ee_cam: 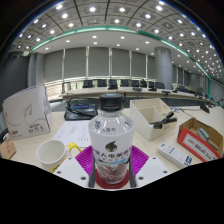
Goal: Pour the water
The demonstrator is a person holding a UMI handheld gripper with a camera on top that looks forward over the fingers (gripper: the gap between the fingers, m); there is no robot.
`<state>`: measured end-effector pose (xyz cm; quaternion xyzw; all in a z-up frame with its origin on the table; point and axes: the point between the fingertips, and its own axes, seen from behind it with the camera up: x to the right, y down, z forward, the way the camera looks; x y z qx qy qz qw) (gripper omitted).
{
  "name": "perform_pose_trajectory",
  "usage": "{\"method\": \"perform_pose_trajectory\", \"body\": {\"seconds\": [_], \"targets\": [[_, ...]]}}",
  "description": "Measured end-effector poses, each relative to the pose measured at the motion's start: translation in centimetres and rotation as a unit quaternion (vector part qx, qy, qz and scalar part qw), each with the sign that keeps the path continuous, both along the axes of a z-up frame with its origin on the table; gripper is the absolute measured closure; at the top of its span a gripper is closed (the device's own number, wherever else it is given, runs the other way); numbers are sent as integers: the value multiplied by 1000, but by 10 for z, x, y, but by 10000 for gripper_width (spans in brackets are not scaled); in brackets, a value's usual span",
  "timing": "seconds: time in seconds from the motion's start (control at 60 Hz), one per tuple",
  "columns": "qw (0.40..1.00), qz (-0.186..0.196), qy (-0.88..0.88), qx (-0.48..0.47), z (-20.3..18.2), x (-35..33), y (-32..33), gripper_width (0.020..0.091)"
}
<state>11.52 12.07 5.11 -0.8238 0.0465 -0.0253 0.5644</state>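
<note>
So the water bottle [111, 140] is sitting right between the jaws, upright, dark cap on top and a pink label low down, and the white cup [51, 154] is off to its left on the tabletop [200, 118], near but not touching. My read is we're at the carry-to-the-cup stage, with the pour itself not started yet. To do it well I'd bring the bottle neck over the cup's mouth first, then tip slowly toward the cup so the stream lands inside and doesn't splash the papers [74, 131] behind it. One catch: the cap looks like it's on, though I can't be sure from here, so that might need sorting first. As for the gripper [111, 172], the jaws are closed in partway, about a bottle's width, with the magenta pads [87, 160] pressed against both sides of the bottle, so it looks pinched firmly. There's also an open cardboard box [152, 116] behind on the right, well clear of the pour path.
</note>
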Motion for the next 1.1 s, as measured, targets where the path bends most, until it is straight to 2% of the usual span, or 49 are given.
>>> {"method": "perform_pose_trajectory", "body": {"seconds": [0.167, 0.183, 0.233, 0.25, 0.283, 0.433, 0.633, 0.867, 1.1], "targets": [[1000, -9, 13, -21, -5, 0, -5, 501], [999, -11, 16, -26, -6, 1, -7, 458], [999, -15, 25, -32, -2, -1, -12, 266], [999, -16, 27, -34, 0, -1, -15, 228], [999, -21, 30, -39, 4, -1, -20, 254], [996, -46, 34, -73, 28, -6, -57, 242], [993, -36, 11, -112, 79, -47, -125, 242], [988, -32, -9, -151, 139, -112, -233, 243], [986, -22, -27, -162, 167, -161, -313, 243]]}}
